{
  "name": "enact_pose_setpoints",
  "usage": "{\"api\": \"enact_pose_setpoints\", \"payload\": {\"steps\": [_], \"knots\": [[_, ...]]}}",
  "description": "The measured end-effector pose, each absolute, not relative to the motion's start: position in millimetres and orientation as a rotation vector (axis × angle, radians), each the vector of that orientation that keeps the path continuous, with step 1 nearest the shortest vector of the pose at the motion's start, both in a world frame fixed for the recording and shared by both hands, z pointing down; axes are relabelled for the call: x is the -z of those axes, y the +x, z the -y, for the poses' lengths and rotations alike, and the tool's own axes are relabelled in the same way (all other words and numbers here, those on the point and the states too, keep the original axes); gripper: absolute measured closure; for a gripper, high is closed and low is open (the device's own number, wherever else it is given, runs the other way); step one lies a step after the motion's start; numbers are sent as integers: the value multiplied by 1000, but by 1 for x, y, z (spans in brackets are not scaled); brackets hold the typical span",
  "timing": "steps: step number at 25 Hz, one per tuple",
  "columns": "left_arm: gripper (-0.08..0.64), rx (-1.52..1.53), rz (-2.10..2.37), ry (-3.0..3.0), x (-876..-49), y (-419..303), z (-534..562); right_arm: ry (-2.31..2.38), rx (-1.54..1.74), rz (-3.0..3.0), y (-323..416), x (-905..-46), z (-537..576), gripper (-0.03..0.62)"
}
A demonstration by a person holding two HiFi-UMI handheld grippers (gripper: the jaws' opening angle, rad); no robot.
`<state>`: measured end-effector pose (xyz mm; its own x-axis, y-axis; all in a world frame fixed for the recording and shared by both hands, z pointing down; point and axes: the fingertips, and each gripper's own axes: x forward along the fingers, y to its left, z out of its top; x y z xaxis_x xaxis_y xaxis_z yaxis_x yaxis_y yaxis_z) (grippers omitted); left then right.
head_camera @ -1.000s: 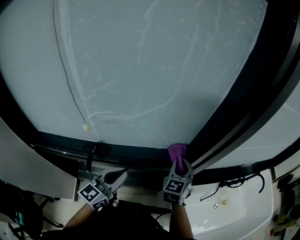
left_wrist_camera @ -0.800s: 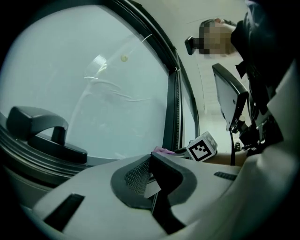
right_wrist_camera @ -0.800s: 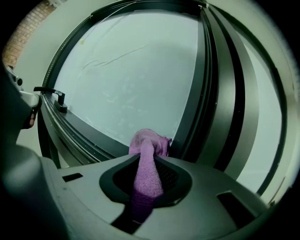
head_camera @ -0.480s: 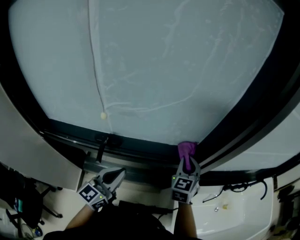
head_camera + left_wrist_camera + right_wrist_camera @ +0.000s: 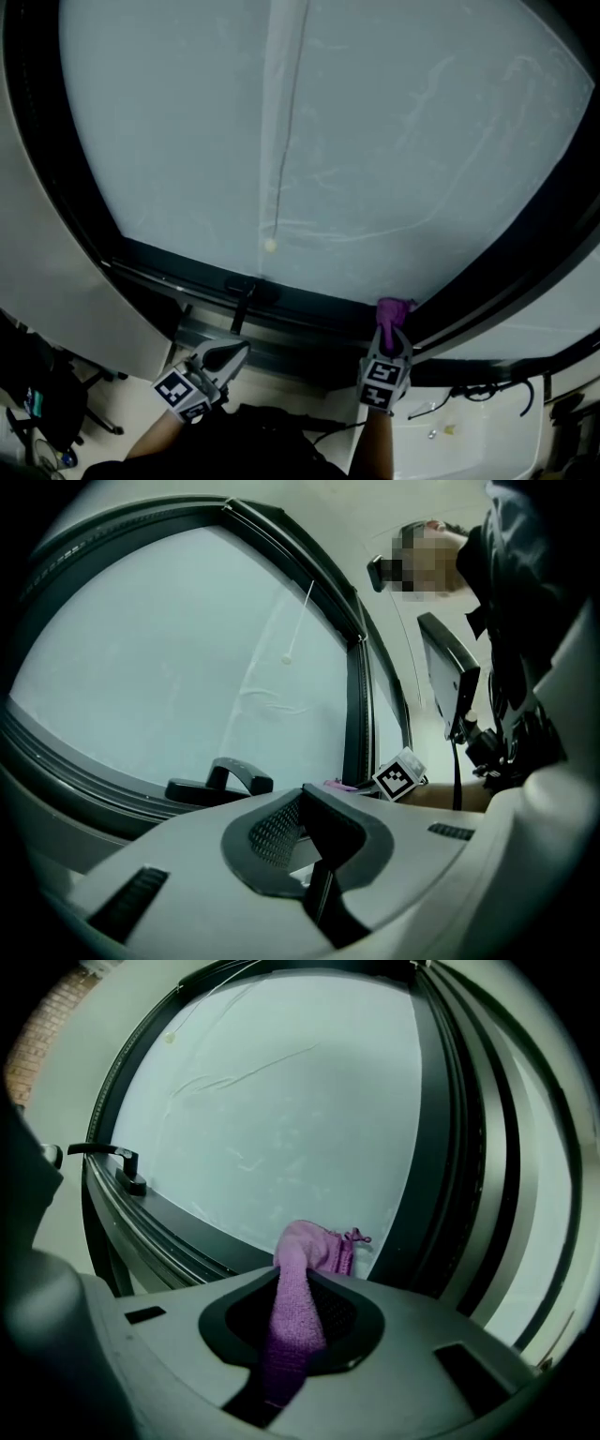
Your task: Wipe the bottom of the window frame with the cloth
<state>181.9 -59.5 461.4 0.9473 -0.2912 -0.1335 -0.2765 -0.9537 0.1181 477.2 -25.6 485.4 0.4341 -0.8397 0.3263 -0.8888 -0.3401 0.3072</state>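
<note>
1. Window pane: pale and clouded, set inside the window frame.
2. Window frame: dark, with a bottom rail and a dark upright meeting it at the right end.
3. Right gripper: just below the frame's bottom rail, close to the corner with the upright. Its jaws are clamped on the cloth.
4. Left gripper: below the bottom rail and left of the right gripper, apart from the frame. Its jaws are together with nothing between them.
5. Window handle: black, mounted on the frame's bottom rail above the left gripper.
6. Cloth: purple, running up out of the right gripper's jaws, its bunched end reaching the bottom rail at the corner.
7. Cord bead: pale, hanging on a thin cord just above the bottom rail.
</note>
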Motion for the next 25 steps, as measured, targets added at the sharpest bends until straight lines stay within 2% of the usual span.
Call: {"api": "enact_pose_setpoints", "payload": {"steps": [25], "knots": [[560, 281, 550, 3050, -436, 106, 111, 2100, -182, 1562, 382, -481, 76, 528]]}}
